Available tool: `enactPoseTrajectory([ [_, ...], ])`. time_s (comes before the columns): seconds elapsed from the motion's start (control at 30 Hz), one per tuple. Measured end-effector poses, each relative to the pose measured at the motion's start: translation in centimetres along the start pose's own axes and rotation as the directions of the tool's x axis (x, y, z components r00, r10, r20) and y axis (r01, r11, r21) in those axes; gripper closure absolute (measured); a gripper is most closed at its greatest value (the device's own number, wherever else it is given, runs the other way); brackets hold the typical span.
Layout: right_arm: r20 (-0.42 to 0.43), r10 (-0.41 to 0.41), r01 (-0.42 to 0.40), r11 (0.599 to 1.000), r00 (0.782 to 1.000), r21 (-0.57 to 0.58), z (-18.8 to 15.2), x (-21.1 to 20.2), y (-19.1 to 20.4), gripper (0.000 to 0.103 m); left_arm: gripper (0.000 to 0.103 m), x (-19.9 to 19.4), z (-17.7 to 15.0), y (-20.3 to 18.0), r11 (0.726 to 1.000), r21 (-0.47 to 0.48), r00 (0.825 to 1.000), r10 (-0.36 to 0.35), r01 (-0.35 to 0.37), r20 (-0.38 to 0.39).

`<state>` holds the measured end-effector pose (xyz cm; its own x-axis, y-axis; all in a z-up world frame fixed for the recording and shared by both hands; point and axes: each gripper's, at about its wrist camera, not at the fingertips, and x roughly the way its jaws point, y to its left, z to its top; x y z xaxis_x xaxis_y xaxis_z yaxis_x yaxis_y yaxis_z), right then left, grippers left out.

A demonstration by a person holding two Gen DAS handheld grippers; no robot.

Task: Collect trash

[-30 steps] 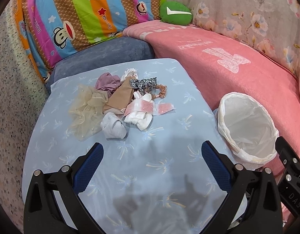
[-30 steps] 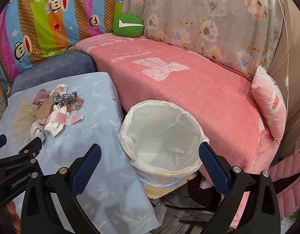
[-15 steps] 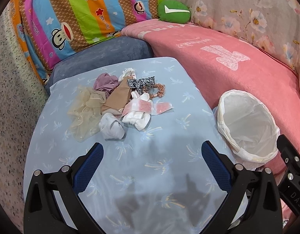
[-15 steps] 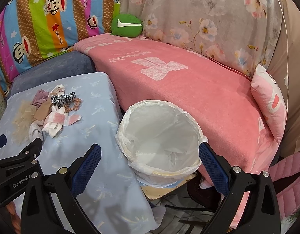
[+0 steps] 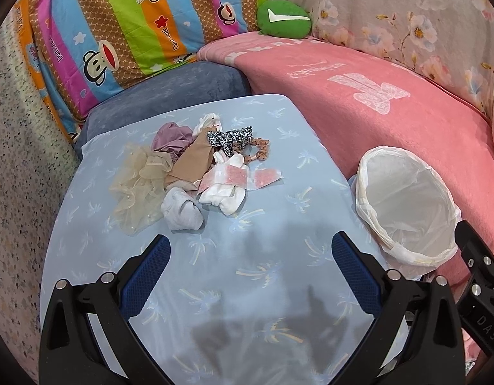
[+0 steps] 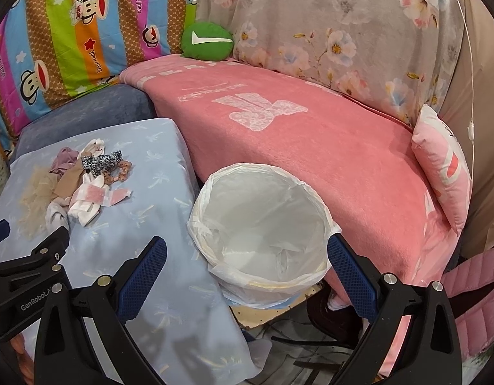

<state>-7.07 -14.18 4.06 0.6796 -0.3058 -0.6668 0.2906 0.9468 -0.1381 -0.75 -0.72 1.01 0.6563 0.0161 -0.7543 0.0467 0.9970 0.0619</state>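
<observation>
A pile of soft trash [image 5: 195, 173] lies on the light blue table [image 5: 247, 276]: beige tulle, a purple cloth, white socks [image 5: 183, 211], a pink-and-white strip, a leopard bow and an orange scrunchie. The pile also shows in the right wrist view [image 6: 83, 183]. A bin lined with a white bag [image 5: 404, 199] stands right of the table, against the pink sofa; in the right wrist view [image 6: 263, 224] it looks empty. My left gripper [image 5: 250, 253] is open and empty, above the table short of the pile. My right gripper [image 6: 247, 256] is open and empty over the bin's near rim.
A pink blanket [image 6: 295, 134] covers the sofa behind the bin. A striped monkey-print cloth [image 5: 118, 32], a green cushion [image 5: 284, 19] and a pink pillow [image 6: 442, 166] lie around. A blue-grey seat [image 5: 170, 96] is behind the table. Cables and dark items lie on the floor below the bin [image 6: 311, 337].
Both views have shifted slightly; the pile and the bin sit a little lower in the frames. Both grippers stay open and empty. Nothing on the table has moved.
</observation>
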Motion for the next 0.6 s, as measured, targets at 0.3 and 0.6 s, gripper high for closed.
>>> enactPoseTrajectory([
  [0.3,0.0,-0.002,0.002,1.0,1.0,0.003,-0.01,0.05,-0.08,0.006,0.007,-0.08,0.07,-0.01,1.0,0.003,1.0,-0.001,0.001,0.004],
  [0.6,-0.001,-0.005,0.005,1.0,1.0,0.006,-0.02,0.13,-0.18,0.006,0.007,-0.1,0.06,-0.09,1.0,0.004,1.0,-0.003,0.003,0.005],
])
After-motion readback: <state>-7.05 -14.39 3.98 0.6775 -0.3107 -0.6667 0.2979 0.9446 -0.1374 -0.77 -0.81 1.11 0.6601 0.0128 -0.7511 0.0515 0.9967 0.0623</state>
